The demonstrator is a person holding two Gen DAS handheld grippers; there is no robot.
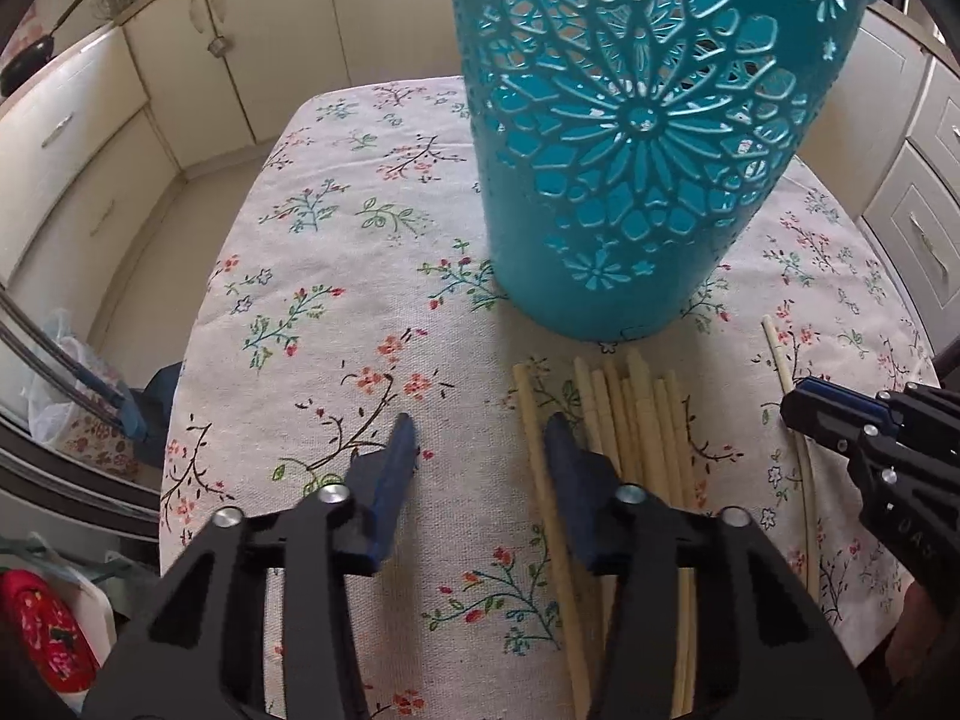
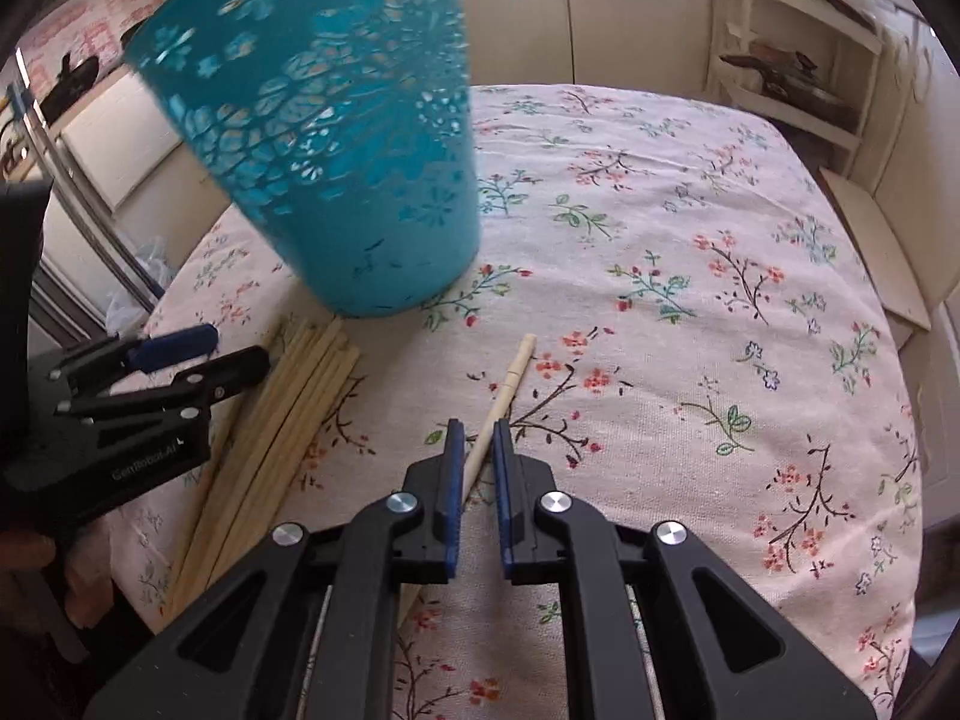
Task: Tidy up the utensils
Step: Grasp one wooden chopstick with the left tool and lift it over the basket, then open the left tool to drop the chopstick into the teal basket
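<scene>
Just right of the left gripper (image 1: 480, 438), partly under its right finger, lies a bundle of chopsticks (image 1: 636, 420) on the floral tablecloth (image 1: 336, 276). Long axes roughly parallel, running from beside the gripper body away toward the base of the teal holder (image 1: 630, 138); far ends stop just short of it. Sticks pale cream, slim, some showing ringed grooves near the far ends. Left gripper: jaws part-open, bare cloth between the pads, nothing pressed; one stick runs just inside the right finger. Holder is ahead of and to the right of this gripper, upright, tapered toward the base, wall pierced with a large flower cut-out pattern. Further right, the right gripper (image 2: 477, 429) is clamped on a single chopstick (image 2: 510, 384), same pale colour. From the right wrist view its axis runs from between the pads forward and slightly right, rounded grooved tip ahead of the fingertips, over the cloth. The holder (image 2: 336, 144) stands ahead and to the left of this gripper; whether the tip touches the cloth cannot be told.
</scene>
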